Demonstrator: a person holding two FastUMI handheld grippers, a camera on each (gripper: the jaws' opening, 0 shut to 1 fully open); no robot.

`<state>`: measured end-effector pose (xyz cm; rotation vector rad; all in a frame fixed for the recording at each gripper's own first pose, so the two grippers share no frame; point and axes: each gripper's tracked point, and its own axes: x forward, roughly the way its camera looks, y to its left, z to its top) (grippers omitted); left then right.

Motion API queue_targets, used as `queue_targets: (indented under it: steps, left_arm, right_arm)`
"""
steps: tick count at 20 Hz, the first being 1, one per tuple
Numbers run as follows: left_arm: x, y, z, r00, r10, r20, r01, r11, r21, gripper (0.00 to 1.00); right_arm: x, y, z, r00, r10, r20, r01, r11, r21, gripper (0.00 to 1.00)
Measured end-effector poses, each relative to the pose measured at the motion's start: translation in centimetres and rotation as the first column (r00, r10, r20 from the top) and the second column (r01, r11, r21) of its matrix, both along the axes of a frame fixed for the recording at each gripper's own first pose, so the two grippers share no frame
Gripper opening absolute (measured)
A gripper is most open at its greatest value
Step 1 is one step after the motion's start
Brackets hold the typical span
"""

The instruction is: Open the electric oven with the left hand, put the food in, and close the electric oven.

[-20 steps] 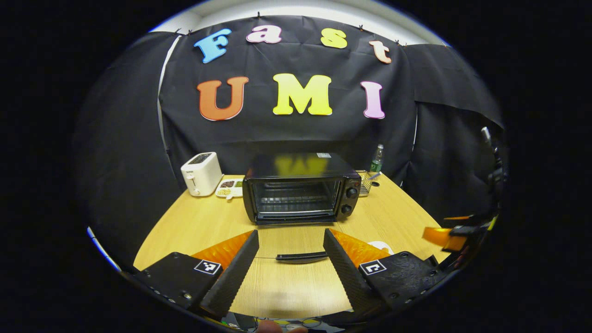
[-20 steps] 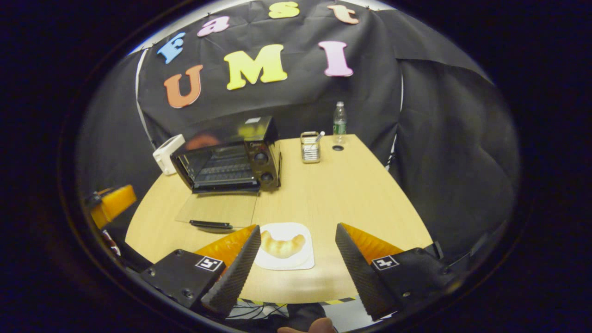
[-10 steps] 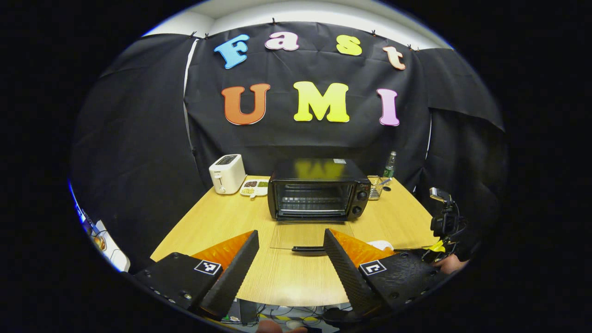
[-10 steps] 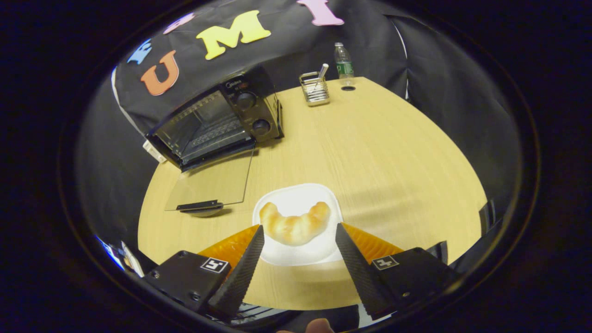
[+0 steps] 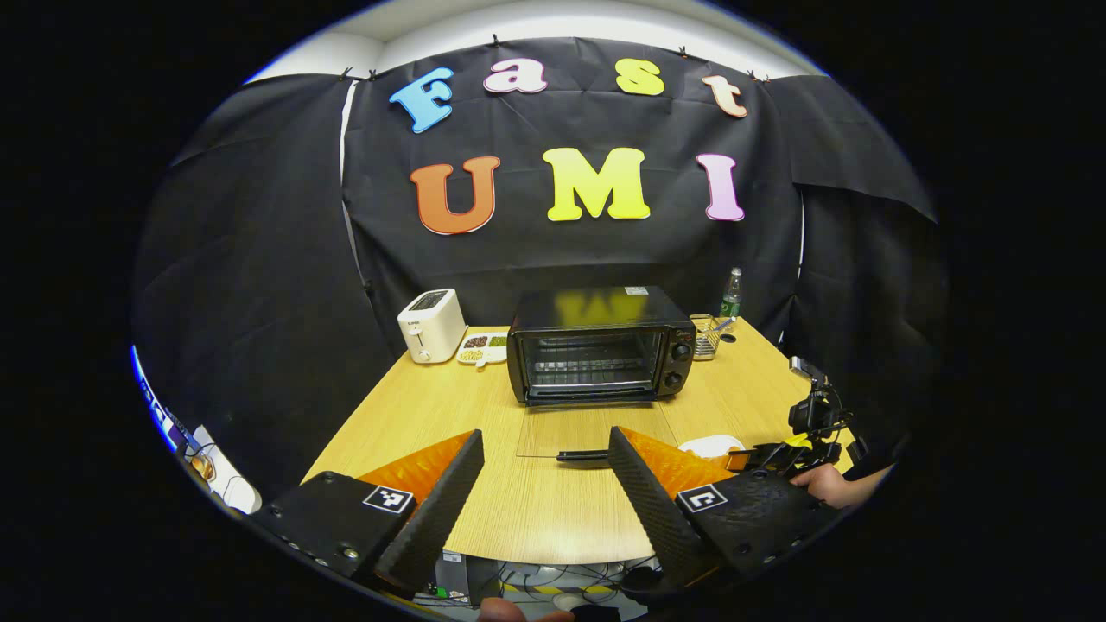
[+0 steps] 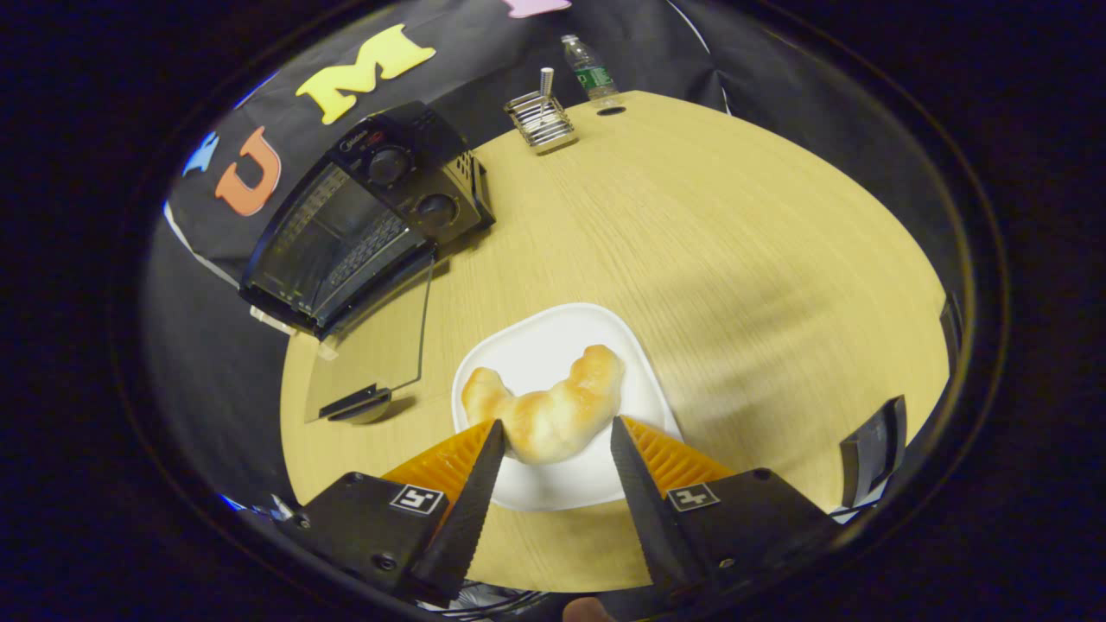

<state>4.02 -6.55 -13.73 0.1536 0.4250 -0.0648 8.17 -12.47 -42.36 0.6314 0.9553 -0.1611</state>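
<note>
croissant (image 6: 544,406) on plate (image 6: 553,345), oven (image 6: 363,216) behind

— Is the way into the oven (image 5: 600,354) free?
— Yes. Its glass door (image 5: 594,429) lies flat on the table (image 5: 415,415), the mouth open, bare wood before it.
— What crowds my right claw (image 6: 551,425)?
— The croissant (image 6: 546,410) on its plate (image 6: 553,345), between my spread fingers. Toaster (image 5: 431,325), rack (image 6: 540,123) and bottle (image 6: 589,71) stand well apart.

A croissant (image 6: 546,409) is seen on a white plate (image 6: 605,471) near the table's (image 6: 734,259) front edge. The right gripper (image 6: 553,429) is held over the plate, its fingers spread to either side of the croissant. Beyond the plate, the electric oven (image 6: 363,216) is seen with its glass door (image 6: 371,345) lowered flat.
</note>
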Motion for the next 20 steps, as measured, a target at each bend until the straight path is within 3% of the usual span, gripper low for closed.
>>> queue_targets:
  steps: [3,6,9,14,20]
  left_arm:
    - [-0.1,0.2,-0.1,1.000,0.014,-0.015,-0.014,1.000,-0.011,0.96]
    - [0.0,0.9,0.2,0.999,0.039,-0.013,-0.039,0.999,0.005,0.96]
    - [0.2,0.4,1.1,0.999,0.032,0.022,-0.032,0.999,-0.016,0.96]
    - [0.6,-2.0,0.8,0.997,-0.042,0.068,0.047,0.997,-0.060,0.96]
    - [-0.1,-1.5,0.4,0.996,-0.032,0.081,0.040,0.993,-0.107,0.96]
  right_arm:
    - [0.2,0.1,-0.1,1.000,-0.002,0.007,0.002,0.999,0.032,0.58]
    - [0.4,0.1,0.2,0.999,-0.035,-0.005,0.035,0.995,0.094,0.30]
    - [0.1,-0.3,1.7,0.998,-0.060,-0.007,0.060,0.990,0.126,0.17]
    - [-1.8,0.8,6.3,0.998,-0.053,0.040,0.045,0.985,0.164,0.16]
    - [-0.9,4.7,9.8,0.993,-0.057,0.108,0.032,0.975,0.222,0.16]
